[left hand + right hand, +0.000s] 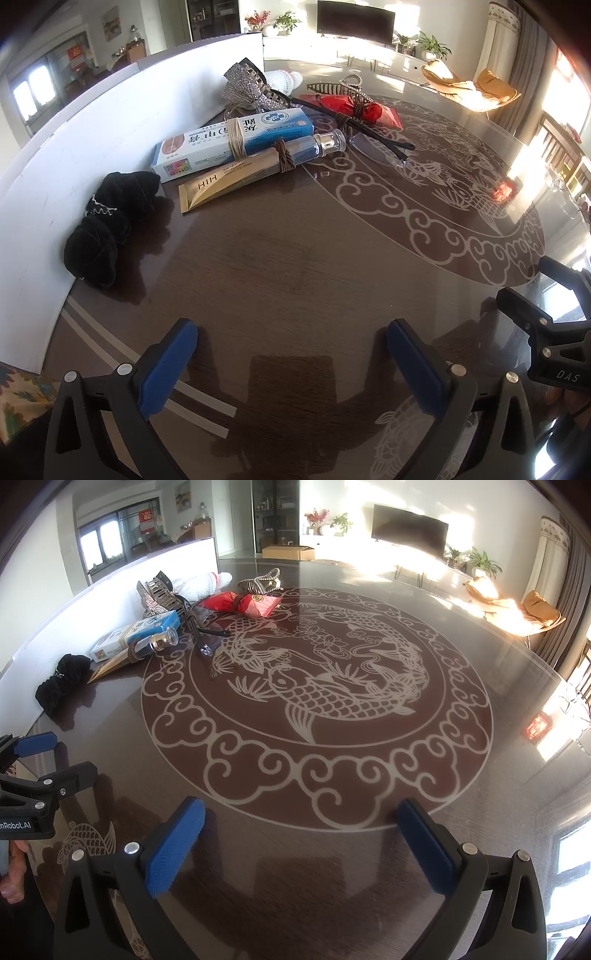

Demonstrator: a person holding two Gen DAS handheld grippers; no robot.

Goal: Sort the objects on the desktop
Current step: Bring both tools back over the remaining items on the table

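Observation:
Desktop objects lie along a white board point(74, 155) on a dark round table. A black scrunchie point(110, 218) lies nearest, then a gold tube point(221, 181), a blue-white box point(236, 144), a blue bottle point(314, 146), glasses point(373, 140), a red packet point(354, 107), a silver bow clip point(247, 88) and a claw clip point(332, 86). In the right wrist view the pile sits far left: scrunchie point(61, 686), box point(136, 635), red packet point(247, 603). My left gripper point(291, 354) is open and empty, low over the table. My right gripper point(301, 834) is open and empty, beside it.
The table top carries a pale fish and cloud pattern point(332, 686). The right gripper shows at the right edge of the left wrist view point(546, 325); the left gripper shows at the left edge of the right wrist view point(40, 775). A floral cloth point(18, 398) lies at the near left.

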